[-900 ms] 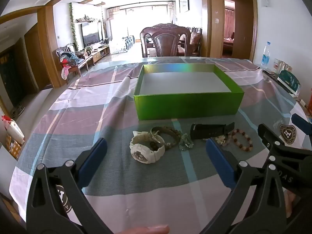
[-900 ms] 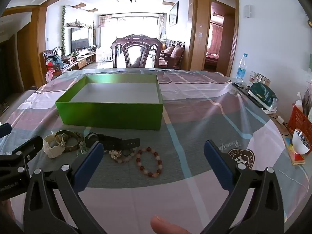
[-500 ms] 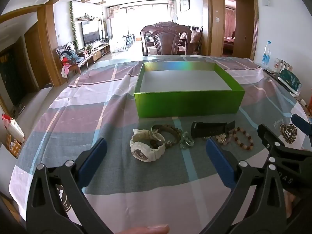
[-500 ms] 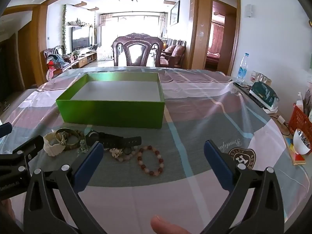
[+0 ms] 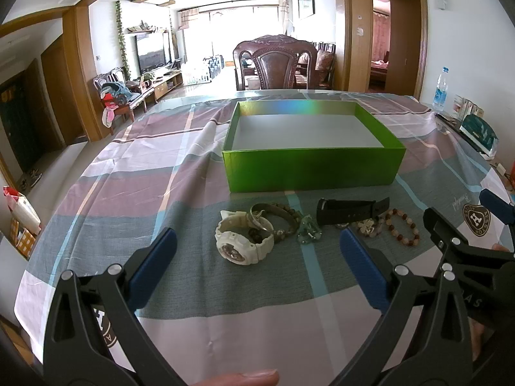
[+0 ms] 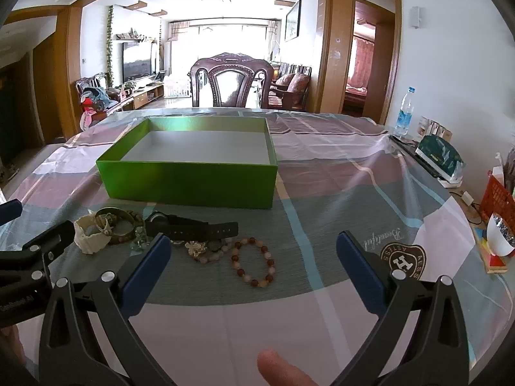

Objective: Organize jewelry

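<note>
Both grippers hover low over the surface (image 5: 135, 173), a table under a plaid cloth, and neither one is carrying anything. The left gripper (image 5: 257, 251) has its jaws spread wide, blue pads well apart, and the white watch (image 5: 243, 239) lies on the cloth in the gap ahead of them, untouched. Over on the other side, the right gripper (image 6: 254, 254) is just as wide, its jaws apart with the reddish bead bracelet (image 6: 254, 262) lying between and just ahead of the pads.

The jewelry sits in a loose row in front of the green box (image 5: 313, 167). From the left: the white watch, with a metal bangle (image 5: 262, 222) resting over its strap, then a dark bead bracelet (image 5: 286, 220) touching the bangle, then a small pale green pendant (image 5: 308, 232). Next comes the black watch (image 5: 351, 211), strap stretched out flat, and right beside it a small gold-toned flower piece (image 6: 196, 247) tangled with pale beads, details too small to make out. The reddish bead bracelet closes the row on the right.

The green box stands open behind the row, its pale floor showing. A dark wooden chair (image 6: 231, 82) stands at the far edge, and a water bottle (image 6: 405, 112) stands off to the right.
</note>
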The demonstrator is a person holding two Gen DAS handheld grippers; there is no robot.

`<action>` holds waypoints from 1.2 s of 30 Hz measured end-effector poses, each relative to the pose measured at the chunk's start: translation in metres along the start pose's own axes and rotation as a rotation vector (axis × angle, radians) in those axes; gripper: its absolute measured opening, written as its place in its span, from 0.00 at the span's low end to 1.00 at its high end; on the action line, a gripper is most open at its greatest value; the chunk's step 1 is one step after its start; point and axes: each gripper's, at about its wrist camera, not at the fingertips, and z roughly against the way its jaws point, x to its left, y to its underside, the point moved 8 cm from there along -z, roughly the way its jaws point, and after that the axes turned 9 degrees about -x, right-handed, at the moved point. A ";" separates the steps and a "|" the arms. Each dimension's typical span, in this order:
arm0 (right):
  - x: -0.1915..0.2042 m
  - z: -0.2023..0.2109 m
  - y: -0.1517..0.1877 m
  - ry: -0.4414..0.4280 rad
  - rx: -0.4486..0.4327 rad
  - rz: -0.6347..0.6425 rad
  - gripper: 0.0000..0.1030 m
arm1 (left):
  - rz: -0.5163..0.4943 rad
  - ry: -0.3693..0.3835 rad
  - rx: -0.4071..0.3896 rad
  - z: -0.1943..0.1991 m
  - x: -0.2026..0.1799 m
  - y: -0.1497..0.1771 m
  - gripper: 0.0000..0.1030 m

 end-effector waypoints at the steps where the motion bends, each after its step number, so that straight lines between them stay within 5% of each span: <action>1: -0.001 0.001 -0.001 0.001 -0.001 0.004 0.98 | 0.000 0.001 0.000 0.000 0.000 0.001 0.97; 18: -0.013 0.012 -0.017 0.099 -0.111 0.024 0.98 | 0.001 0.000 0.001 0.000 0.000 0.000 0.97; 36: -0.009 0.010 -0.014 0.033 -0.090 -0.015 0.97 | 0.002 0.001 0.003 -0.002 0.000 0.003 0.97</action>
